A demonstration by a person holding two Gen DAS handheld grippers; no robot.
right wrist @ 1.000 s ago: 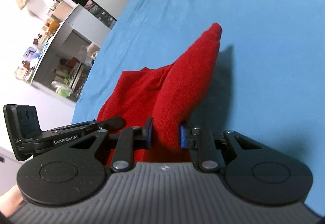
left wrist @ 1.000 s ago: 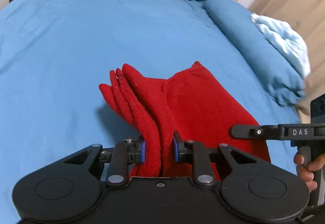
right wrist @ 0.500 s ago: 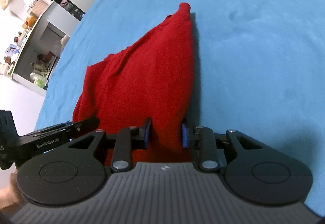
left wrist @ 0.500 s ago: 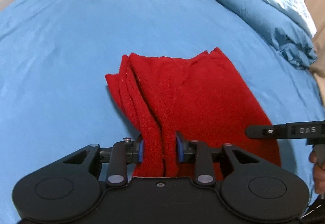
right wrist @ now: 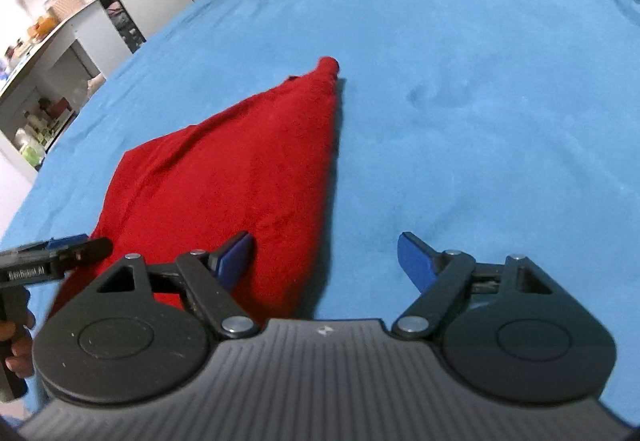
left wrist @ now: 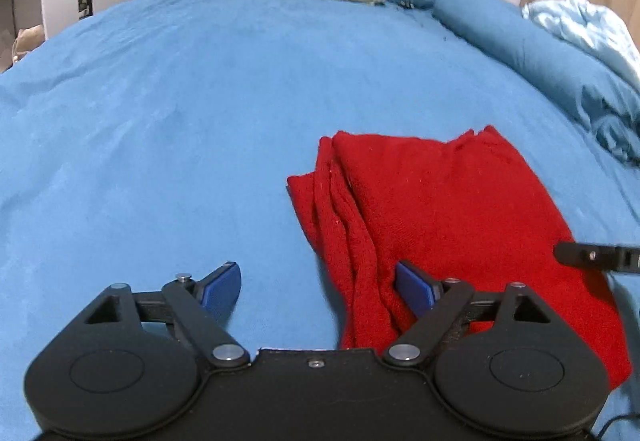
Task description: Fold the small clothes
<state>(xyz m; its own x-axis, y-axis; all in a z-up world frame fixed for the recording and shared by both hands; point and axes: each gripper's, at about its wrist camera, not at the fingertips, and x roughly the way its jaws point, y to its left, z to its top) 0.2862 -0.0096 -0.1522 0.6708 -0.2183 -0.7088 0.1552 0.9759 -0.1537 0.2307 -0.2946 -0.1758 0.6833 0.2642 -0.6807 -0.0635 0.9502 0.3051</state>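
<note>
Lying folded on the blue bedspread (left wrist: 200, 121): red garment (left wrist: 440, 209), released.
Left gripper (left wrist: 320, 287) spread wide, right pad over cloth; right gripper (right wrist: 326, 261) spread wide at the garment's edge. Blurred "GenRobot.AI"-like lettering shows on the left gripper body, right-wrist view.

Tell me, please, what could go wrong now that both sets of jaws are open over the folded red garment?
1. The left gripper has one pad lying on the red garment; pulling away could drag the layered left edge out of line.
2. The stacked folds at that edge look loose and uneven, so they may slump apart on the soft blue bedsheet.
3. The right gripper sits close over the garment's near corner and might catch it.
</note>
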